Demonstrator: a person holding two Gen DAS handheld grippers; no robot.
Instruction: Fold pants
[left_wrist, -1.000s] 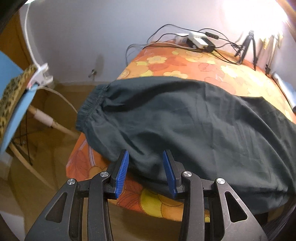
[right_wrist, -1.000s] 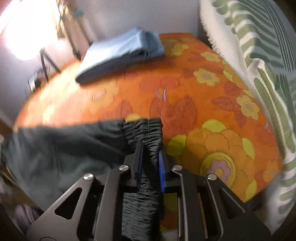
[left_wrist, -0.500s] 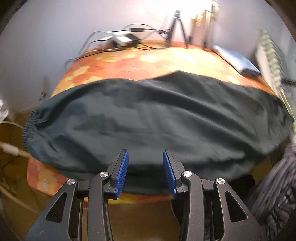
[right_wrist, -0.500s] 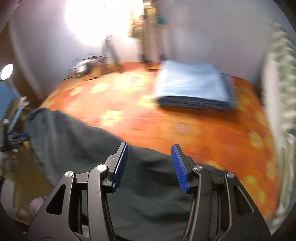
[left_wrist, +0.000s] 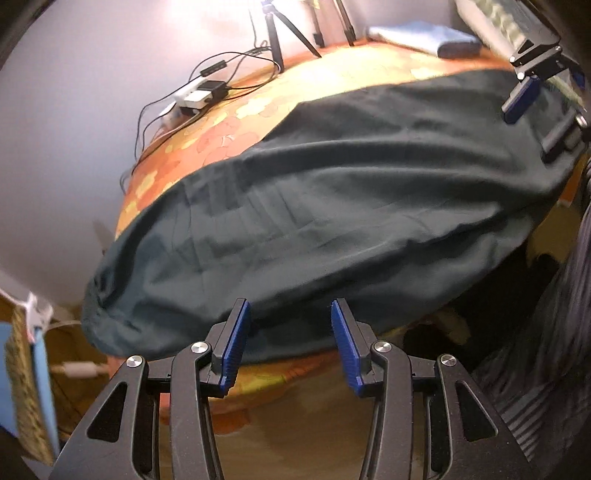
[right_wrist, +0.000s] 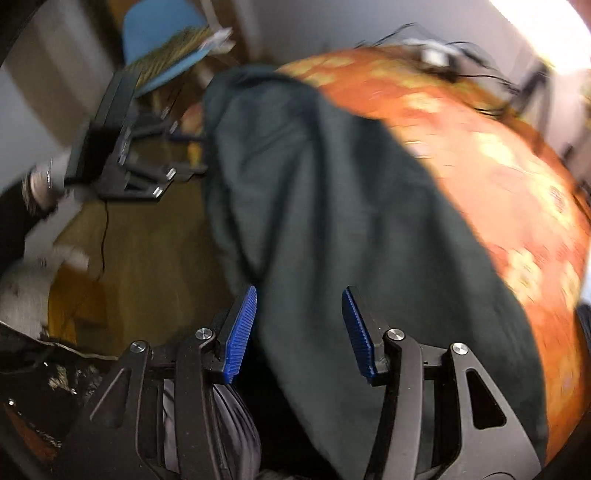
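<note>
We see a table under an orange floral cloth (left_wrist: 332, 79). On it lie dark green pants (left_wrist: 332, 206) overhanging the near edge, a folded blue garment (left_wrist: 424, 37), a tripod (left_wrist: 275, 37) and tangled cables (left_wrist: 207, 88).

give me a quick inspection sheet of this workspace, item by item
surface: orange floral cloth covers the table.
job's things: dark green pants lie spread across the near side, one end hanging over the edge.
clutter: folded blue cloth at the far end; tripod by the wall.
grippers: left gripper is opening, nothing between its fingers; right gripper open above the pants, pads not pressing the fabric.
cables: black cables and small adapter boxes on the far edge.
surroundings: pale wall, wooden floor, blue chair.
</note>
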